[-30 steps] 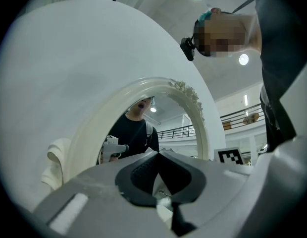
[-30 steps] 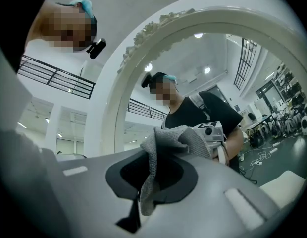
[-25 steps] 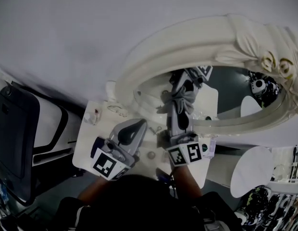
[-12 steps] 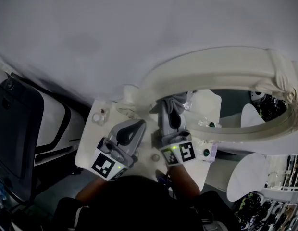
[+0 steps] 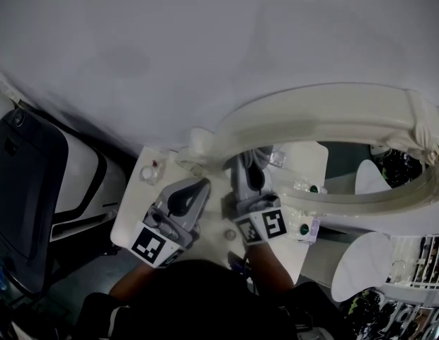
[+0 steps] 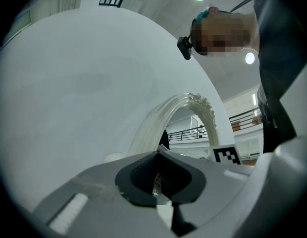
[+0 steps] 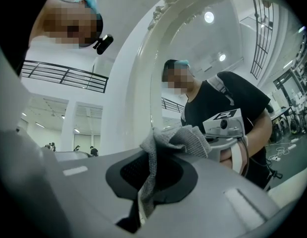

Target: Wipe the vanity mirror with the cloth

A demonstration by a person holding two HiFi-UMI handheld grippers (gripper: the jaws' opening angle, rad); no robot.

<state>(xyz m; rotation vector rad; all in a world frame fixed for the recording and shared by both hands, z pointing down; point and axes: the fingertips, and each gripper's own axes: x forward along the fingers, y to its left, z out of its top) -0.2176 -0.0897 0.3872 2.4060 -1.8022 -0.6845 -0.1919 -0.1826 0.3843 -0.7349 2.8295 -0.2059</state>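
Head view: the vanity mirror (image 5: 326,101), an oval in a cream moulded frame, stands at the back of the white desk (image 5: 131,207). Your right gripper (image 5: 251,168) points at the lower-left part of the glass. Your left gripper (image 5: 195,190) lies beside it over the desk.

Left gripper view: the left gripper (image 6: 158,155) has its jaws together with nothing clamped; the mirror frame (image 6: 158,118) arches ahead.

Right gripper view: the right gripper (image 7: 148,155) has its jaws clamped on the cloth (image 7: 193,140), a grey knitted piece bunched above the tips, close before the mirror (image 7: 143,83).
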